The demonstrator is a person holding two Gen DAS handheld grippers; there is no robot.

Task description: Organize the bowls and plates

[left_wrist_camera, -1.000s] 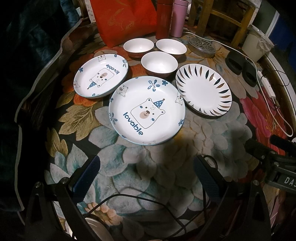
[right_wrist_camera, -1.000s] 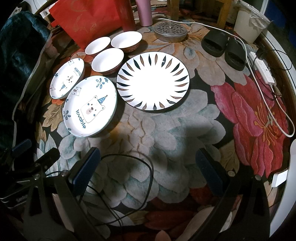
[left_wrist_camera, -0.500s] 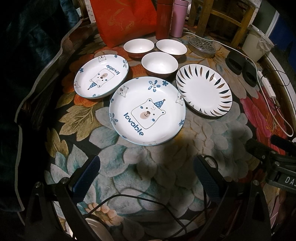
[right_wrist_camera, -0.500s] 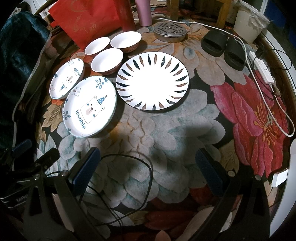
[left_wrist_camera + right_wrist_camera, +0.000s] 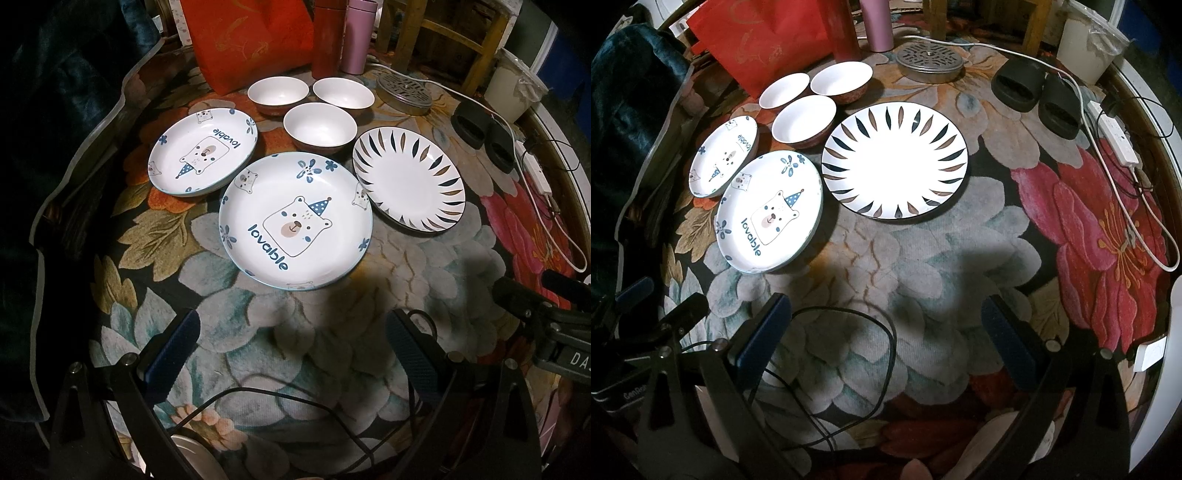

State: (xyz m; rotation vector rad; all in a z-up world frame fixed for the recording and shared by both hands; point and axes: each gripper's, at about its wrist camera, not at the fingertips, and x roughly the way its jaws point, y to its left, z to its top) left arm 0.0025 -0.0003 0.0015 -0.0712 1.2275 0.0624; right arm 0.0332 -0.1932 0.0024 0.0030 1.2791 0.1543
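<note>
Nothing moved — three plates [image 5: 295, 230], three bowls [image 5: 320, 127]

The nearer bear plate [image 5: 295, 225] carried the word "lovable" in blue beside its bear, and the farther bear plate [image 5: 202, 153] bore the same word, upside down from the left wrist view. Partial letters "DA" showed on the right gripper's body [image 5: 570, 358], and "GenRo" on the left gripper's body [image 5: 631, 397].

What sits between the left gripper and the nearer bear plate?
Nothing: only bare flowered cloth separates the left gripper from the bear plate, seen in the left wrist view.
</note>
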